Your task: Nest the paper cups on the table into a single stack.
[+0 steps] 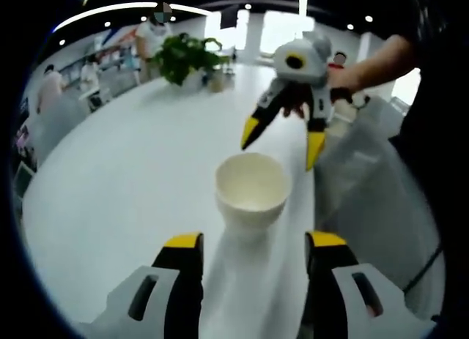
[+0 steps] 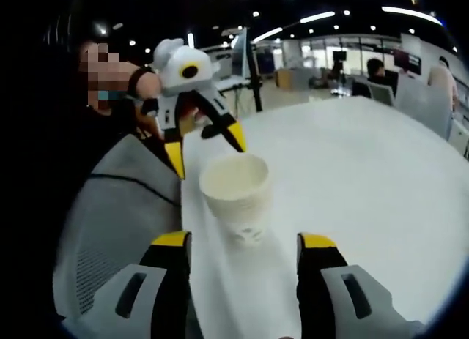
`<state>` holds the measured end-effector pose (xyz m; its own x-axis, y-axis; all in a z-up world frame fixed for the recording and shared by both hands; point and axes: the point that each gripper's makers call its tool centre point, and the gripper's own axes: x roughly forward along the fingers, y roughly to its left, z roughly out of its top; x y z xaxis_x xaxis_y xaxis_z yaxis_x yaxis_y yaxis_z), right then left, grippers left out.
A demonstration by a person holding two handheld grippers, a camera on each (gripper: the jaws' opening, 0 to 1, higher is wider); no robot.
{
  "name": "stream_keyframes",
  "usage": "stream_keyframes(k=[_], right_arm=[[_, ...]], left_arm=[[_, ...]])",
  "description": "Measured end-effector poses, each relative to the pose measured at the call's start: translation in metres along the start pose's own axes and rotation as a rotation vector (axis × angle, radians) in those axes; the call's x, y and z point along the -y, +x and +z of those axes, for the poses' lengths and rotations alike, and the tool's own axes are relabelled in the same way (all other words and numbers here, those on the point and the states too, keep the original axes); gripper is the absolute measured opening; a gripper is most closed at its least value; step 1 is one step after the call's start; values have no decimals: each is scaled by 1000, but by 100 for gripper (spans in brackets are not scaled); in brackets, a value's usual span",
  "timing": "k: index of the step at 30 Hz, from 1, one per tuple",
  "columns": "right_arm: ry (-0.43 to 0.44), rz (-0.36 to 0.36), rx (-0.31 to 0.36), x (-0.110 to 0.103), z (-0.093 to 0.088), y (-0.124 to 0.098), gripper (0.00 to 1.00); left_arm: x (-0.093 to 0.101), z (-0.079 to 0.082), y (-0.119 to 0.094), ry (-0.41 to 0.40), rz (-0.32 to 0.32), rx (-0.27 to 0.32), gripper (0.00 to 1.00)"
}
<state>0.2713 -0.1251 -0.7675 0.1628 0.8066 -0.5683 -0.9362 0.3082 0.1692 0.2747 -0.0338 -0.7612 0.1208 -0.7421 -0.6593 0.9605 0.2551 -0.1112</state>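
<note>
A white paper cup (image 1: 251, 189) (image 2: 236, 192) stands upright, mouth up, on the white table (image 1: 132, 178) (image 2: 366, 170), close to the table's edge. I cannot tell whether more cups are nested in it. My left gripper (image 1: 254, 241) (image 2: 206, 148) is open just short of the cup, with its yellow-tipped jaws spread wider than the cup. Across from it, my right gripper (image 2: 244, 241) (image 1: 283, 141) is also open, and a person's hand holds it. Nothing is between either pair of jaws, and the cup sits between the two grippers.
A grey chair (image 1: 381, 192) (image 2: 110, 207) stands against the table's edge beside the cup. A potted plant (image 1: 187, 57) is at the table's far end. People stand and sit in the background, and a tripod (image 2: 253, 68) rises beyond the table.
</note>
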Motion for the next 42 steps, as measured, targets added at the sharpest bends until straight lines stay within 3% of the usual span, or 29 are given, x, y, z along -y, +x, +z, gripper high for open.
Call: stream_keyframes(k=[23,42], right_arm=[[-53,36,-57,3,2,24,48],[-93,71,-92,2,5,43,41]], left_arm=[[-4,2,14,27,-13,-17,53],[-8,7,21,92,-30,-22,44]])
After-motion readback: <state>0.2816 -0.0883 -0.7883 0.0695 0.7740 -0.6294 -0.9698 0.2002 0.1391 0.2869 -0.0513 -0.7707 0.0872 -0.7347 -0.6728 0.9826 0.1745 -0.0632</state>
